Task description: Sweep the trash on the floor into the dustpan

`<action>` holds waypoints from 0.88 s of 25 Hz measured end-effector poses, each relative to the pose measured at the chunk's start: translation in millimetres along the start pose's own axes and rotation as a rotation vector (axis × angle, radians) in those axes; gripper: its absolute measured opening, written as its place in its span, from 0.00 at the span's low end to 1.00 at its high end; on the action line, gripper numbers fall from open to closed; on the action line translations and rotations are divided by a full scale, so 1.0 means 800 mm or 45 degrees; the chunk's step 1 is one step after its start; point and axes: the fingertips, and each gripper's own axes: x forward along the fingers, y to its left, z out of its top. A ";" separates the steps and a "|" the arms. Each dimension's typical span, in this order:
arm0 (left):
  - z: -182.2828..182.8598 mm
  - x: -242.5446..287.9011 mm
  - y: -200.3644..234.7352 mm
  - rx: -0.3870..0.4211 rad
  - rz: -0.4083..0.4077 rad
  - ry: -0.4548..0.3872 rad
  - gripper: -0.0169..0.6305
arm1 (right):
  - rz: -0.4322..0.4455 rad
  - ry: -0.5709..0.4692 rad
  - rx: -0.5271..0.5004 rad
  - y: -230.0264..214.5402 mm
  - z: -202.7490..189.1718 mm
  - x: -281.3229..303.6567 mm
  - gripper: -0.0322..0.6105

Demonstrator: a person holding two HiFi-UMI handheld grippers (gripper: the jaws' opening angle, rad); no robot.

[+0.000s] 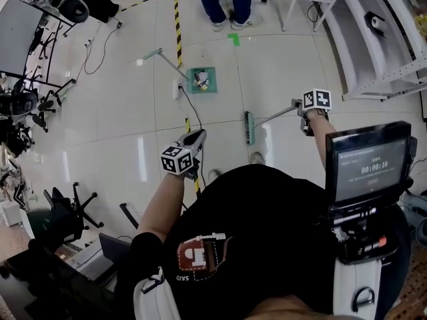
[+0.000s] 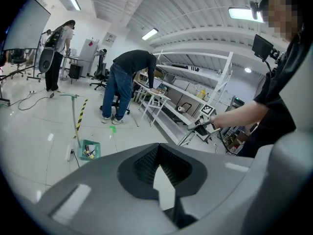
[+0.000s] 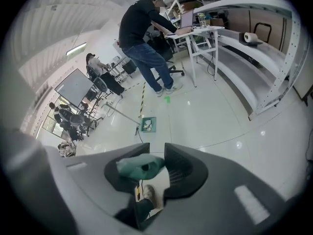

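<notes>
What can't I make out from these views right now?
- Contents of the dustpan: too small to identify, every view.
- Head of the broom: behind the right claw, right gripper view.
- The floor beneath the person: hidden by their body, head view.

A wide stretch of bare floor was found open between the broom and the dustpan. Its left edge was crossed by a black cable, laid just beside the dustpan. Beyond the dustpan the way was closed by a standing person. The right side was bounded by a white shelf rack, the left by office chairs.
</notes>
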 end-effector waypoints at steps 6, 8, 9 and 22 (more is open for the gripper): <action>-0.040 -0.041 0.027 0.001 -0.137 0.015 0.03 | -0.063 -0.056 0.039 0.046 -0.068 -0.015 0.19; -0.056 -0.055 0.027 0.013 -0.195 0.032 0.03 | -0.091 -0.076 0.066 0.057 -0.094 -0.025 0.19; -0.064 -0.062 0.027 0.026 -0.217 0.043 0.03 | -0.102 -0.084 0.079 0.062 -0.107 -0.029 0.19; -0.094 -0.104 0.010 -0.004 -0.097 -0.025 0.03 | -0.015 -0.036 -0.020 0.085 -0.150 -0.040 0.19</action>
